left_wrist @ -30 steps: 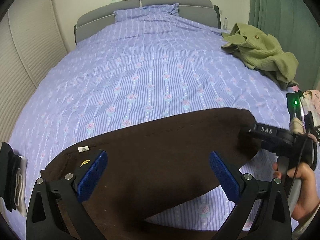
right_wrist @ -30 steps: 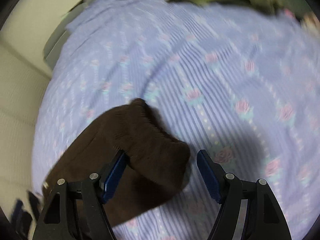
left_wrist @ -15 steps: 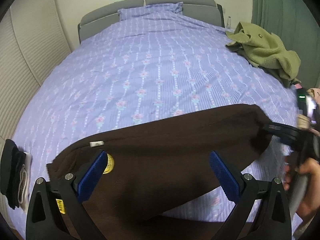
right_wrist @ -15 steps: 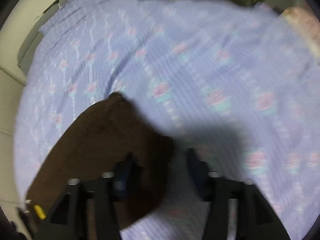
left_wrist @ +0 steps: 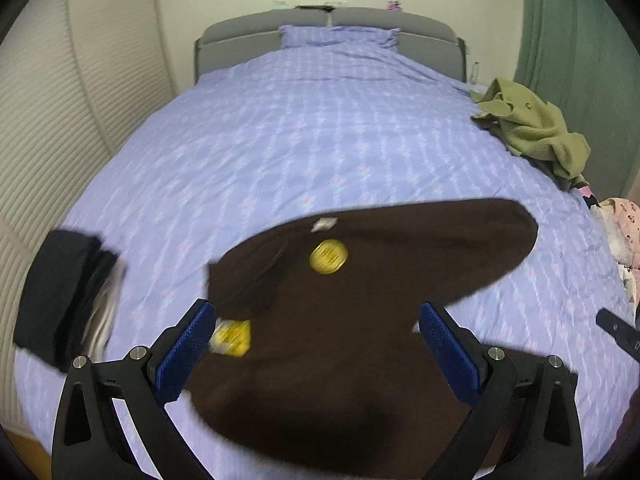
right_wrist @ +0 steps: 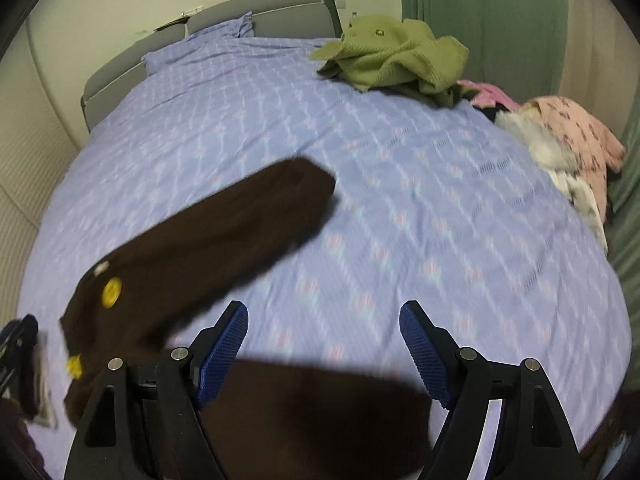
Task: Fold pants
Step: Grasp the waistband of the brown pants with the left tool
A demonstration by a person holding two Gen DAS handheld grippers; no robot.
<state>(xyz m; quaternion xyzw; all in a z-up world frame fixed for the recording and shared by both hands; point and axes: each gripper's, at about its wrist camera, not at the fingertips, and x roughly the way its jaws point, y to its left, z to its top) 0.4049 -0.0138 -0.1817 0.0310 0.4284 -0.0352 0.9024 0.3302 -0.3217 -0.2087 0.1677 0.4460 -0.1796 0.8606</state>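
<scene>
Dark brown pants (left_wrist: pixel 380 280) lie on the purple floral bedspread (left_wrist: pixel 300 128), with a yellow round tag (left_wrist: pixel 329 256) and a white label near the waist. One leg stretches right and away; the other runs toward the camera. My left gripper (left_wrist: pixel 316 344) is open and empty, raised above the pants. In the right wrist view the pants (right_wrist: pixel 224 240) lie left of and below my right gripper (right_wrist: pixel 324 352), which is open and empty above the lower leg and the bedspread (right_wrist: pixel 420 220).
A green garment (left_wrist: pixel 532 128) lies at the bed's right edge, also in the right wrist view (right_wrist: pixel 396 56), with pink and white clothes (right_wrist: pixel 572 148) beside it. A folded dark stack (left_wrist: pixel 64 288) sits at the left edge. Grey headboard (left_wrist: pixel 328 24) at the far end.
The right gripper let go of the pant leg and drew back; the leg now lies on the bed. Both grippers rose and pulled back. The pants' waist shifted right, showing yellow tags.
</scene>
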